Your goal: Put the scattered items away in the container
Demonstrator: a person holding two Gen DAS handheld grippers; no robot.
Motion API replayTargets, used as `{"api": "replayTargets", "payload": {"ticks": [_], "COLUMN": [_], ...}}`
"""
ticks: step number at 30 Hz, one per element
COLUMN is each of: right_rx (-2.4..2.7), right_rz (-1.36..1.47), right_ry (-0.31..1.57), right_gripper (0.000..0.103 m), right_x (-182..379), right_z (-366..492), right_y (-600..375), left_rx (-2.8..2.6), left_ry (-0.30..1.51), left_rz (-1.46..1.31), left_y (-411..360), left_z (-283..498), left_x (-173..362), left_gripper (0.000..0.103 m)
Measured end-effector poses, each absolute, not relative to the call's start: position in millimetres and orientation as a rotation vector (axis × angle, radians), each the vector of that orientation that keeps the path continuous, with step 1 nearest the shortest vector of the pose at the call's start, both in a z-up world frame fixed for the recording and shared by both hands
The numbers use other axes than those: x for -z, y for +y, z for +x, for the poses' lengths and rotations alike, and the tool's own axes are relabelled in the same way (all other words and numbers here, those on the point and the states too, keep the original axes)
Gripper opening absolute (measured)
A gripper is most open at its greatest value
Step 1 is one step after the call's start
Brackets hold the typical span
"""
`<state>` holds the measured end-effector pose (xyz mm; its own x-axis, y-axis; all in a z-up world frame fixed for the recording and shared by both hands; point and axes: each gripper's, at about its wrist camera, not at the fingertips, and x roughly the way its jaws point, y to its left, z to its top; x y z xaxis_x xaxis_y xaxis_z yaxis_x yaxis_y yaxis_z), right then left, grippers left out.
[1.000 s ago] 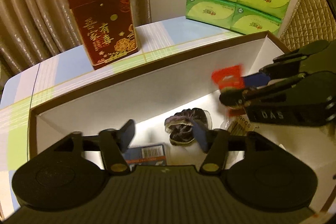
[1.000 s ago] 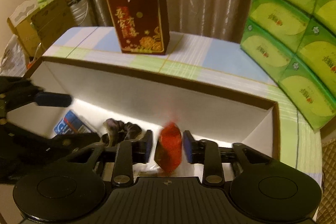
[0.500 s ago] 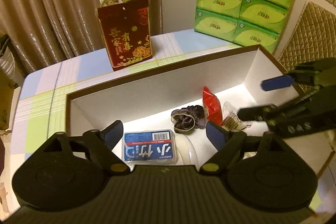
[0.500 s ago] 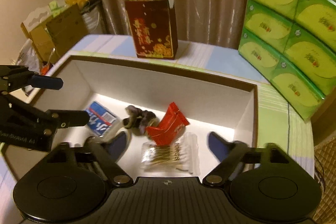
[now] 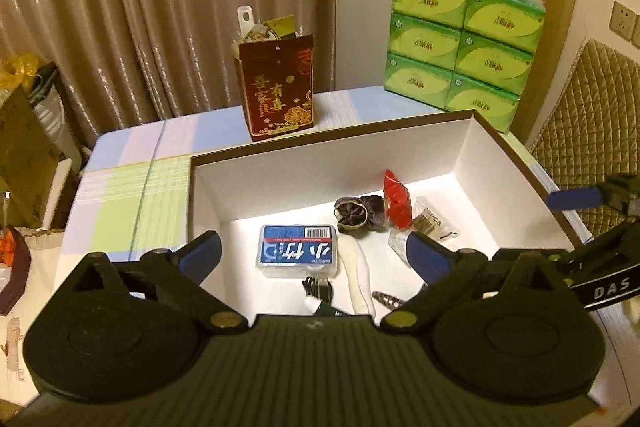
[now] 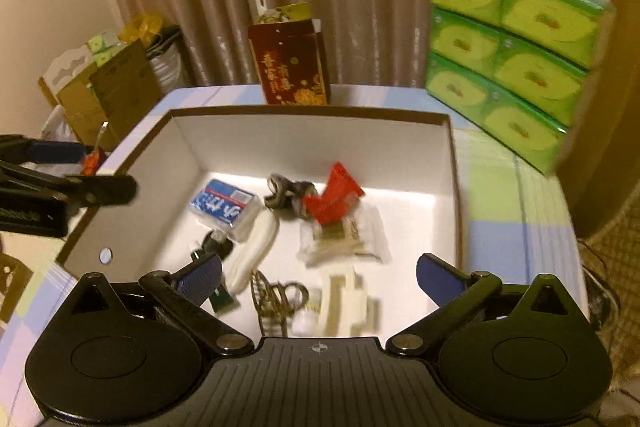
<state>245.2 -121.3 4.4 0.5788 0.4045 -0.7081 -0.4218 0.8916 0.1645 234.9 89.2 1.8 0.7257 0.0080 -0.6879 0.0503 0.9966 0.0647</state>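
Note:
The white box with a brown rim (image 5: 328, 143) (image 6: 304, 113) stands on the plaid table. Inside it lie a blue pack (image 5: 298, 255) (image 6: 222, 205), a dark scrunchie (image 5: 356, 213) (image 6: 286, 193), a red packet (image 5: 396, 201) (image 6: 334, 193), a bag of cotton swabs (image 5: 430, 223) (image 6: 344, 239), a white item (image 6: 256, 255) and several small things. My left gripper (image 5: 312, 253) (image 6: 92, 169) hangs above the box's near left side. Its jaws are opening with nothing between them. My right gripper (image 6: 320, 273) (image 5: 580, 223) hovers over the near right side, jaws also opening and empty.
Behind the box stand a dark red gift bag (image 5: 276, 87) (image 6: 292, 67) and a stack of green tissue packs (image 5: 460, 43) (image 6: 516, 55). A quilted chair back (image 5: 592, 115) is at the right. Cardboard boxes (image 6: 112, 83) sit off the table's left, before a curtain.
The red packet that sat between my right gripper's jaws now lies in the box. Both grippers have drawn back and up from the box, and their jaws have spread wide.

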Motion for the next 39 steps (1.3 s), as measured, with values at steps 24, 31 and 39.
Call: {"api": "replayTargets", "payload": {"ticks": [24, 31, 39], "right_rx": [-0.371, -0.397, -0.429], "right_rz": [-0.010, -0.034, -0.054], "right_ry": [0.769, 0.770, 0.763], "right_gripper": [0.101, 0.101, 0.101], "right_x": [-33, -37, -36], "right_z": [146, 125, 106], "right_y": [-143, -144, -145], "left_rx": [-0.092, -0.101, -0.121], "left_ry": [0.714, 0.730, 0.738], "left_rz": [0.051, 0.024, 0.001], "left_y": [64, 57, 51], "left_z": [100, 74, 53], "left_x": [-34, -35, -34], "left_gripper": [0.102, 0.102, 0.102]}}
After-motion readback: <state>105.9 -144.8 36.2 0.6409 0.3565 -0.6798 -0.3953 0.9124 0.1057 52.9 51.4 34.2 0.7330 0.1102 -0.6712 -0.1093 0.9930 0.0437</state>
